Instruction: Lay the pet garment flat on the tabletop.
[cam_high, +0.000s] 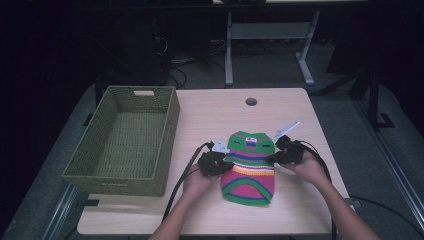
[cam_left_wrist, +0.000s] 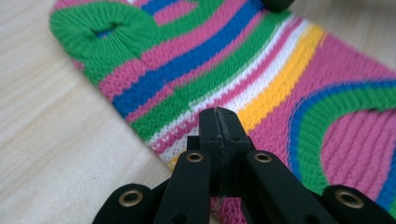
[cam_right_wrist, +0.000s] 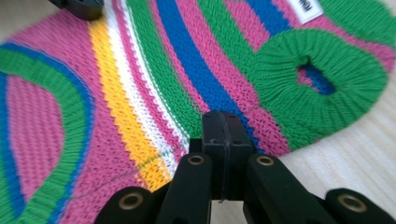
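Observation:
A small knitted sweater (cam_high: 249, 167) with green, pink, blue, white and yellow stripes lies flat on the wooden table (cam_high: 210, 115). My left gripper (cam_high: 225, 159) is at its left edge and my right gripper (cam_high: 273, 157) at its right edge, both about mid-length. In the left gripper view the shut jaws (cam_left_wrist: 218, 115) rest on the sweater (cam_left_wrist: 280, 70) just inside its border. In the right gripper view the shut jaws (cam_right_wrist: 223, 117) sit likewise on the sweater (cam_right_wrist: 140, 70) beside a green armhole (cam_right_wrist: 317, 77). No fabric is puckered or lifted between either pair of jaws.
A green woven basket (cam_high: 170, 125) stands empty on the table's left side, close to my left hand. A round cable hole (cam_high: 251, 101) is at the back of the table. Table edges run near the sweater's front and right.

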